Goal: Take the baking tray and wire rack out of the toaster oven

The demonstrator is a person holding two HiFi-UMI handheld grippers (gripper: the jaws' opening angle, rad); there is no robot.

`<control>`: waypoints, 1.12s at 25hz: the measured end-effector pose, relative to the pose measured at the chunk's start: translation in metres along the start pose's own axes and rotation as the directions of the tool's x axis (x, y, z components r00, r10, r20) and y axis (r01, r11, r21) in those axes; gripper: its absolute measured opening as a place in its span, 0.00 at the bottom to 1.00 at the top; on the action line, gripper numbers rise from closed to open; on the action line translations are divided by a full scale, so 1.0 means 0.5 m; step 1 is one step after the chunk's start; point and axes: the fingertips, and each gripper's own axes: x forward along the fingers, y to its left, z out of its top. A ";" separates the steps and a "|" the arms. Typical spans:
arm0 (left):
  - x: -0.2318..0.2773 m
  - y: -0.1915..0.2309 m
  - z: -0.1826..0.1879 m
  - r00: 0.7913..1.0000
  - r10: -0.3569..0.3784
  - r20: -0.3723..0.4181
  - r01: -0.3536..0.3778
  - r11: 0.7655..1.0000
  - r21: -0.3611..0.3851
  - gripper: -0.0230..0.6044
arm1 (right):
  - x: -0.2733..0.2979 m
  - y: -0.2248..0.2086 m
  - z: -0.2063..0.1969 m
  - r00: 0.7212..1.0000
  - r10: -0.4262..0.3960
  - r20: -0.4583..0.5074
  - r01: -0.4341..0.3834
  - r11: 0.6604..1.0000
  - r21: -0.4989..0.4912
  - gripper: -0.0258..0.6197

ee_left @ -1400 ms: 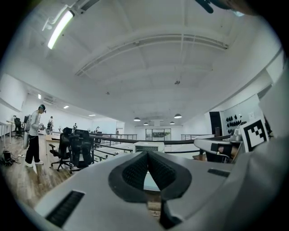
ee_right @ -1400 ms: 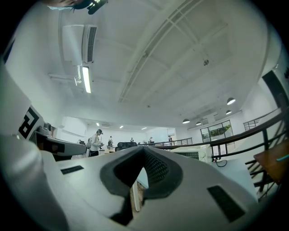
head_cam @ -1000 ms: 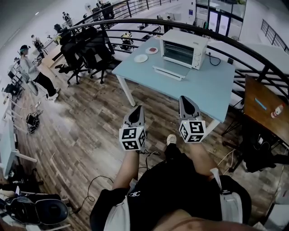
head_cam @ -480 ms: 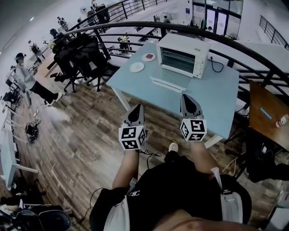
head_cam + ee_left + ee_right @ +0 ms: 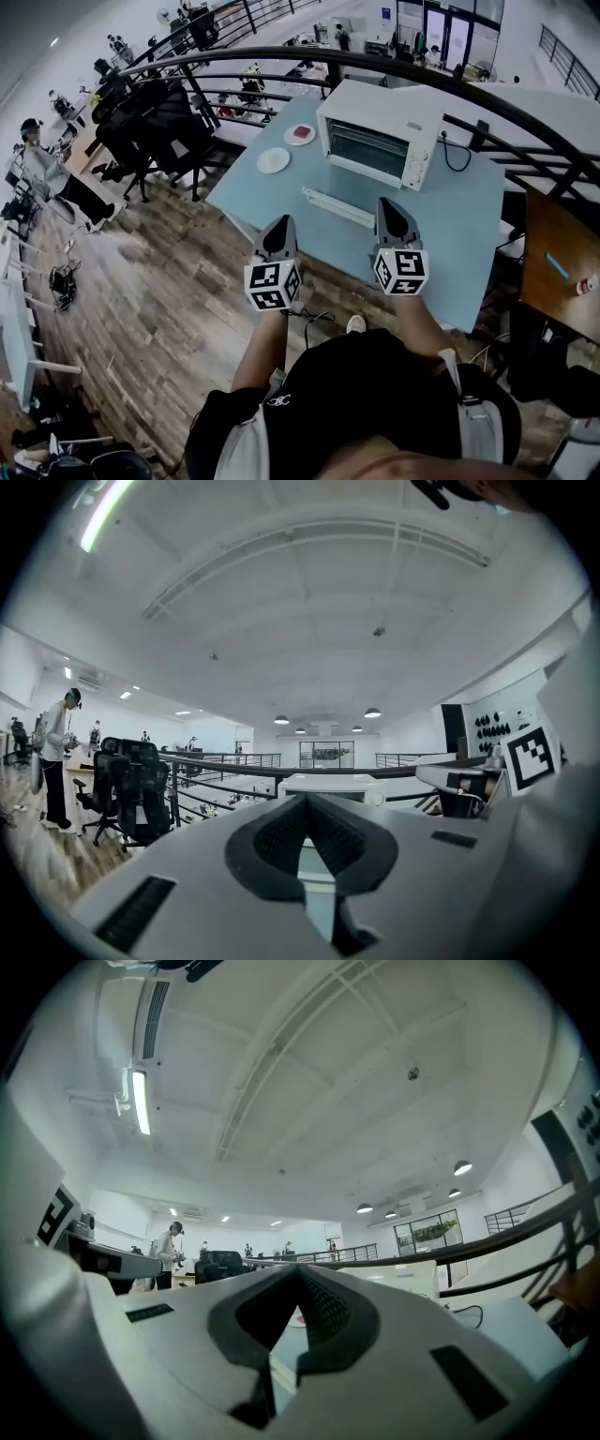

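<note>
Toaster oven (image 5: 380,145) nearer now (boxy, white), smooth pale-blue table (image 5: 450,216), left gripper (image 5: 281,225) and right gripper (image 5: 388,204), ribbed jaws pressed together

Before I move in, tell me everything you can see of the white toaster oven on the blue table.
The white box-shaped toaster oven stands upright on the light blue table, toward its far edge by the dark railing. Its casing looks like painted metal. The front shows a dark window with rack lines, and a white control panel nearer the black cable that lies beside it. Whether the pale bar in front is its lowered door I cannot tell.
</note>
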 end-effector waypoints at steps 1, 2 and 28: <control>0.025 0.001 0.006 1.000 -0.001 -0.002 0.001 1.000 0.003 0.06 | 0.020 -0.014 -0.001 1.000 -0.003 -0.003 0.003 1.000 0.003 0.04; 0.048 0.002 0.011 1.000 -0.002 -0.004 0.002 1.000 0.007 0.06 | 0.038 -0.028 -0.002 1.000 -0.006 -0.006 0.006 1.000 0.005 0.04; 0.427 -0.069 -0.024 0.976 -0.208 -0.067 0.210 0.977 0.026 0.06 | 0.216 -0.242 -0.103 0.986 -0.147 -0.073 0.148 0.989 0.015 0.04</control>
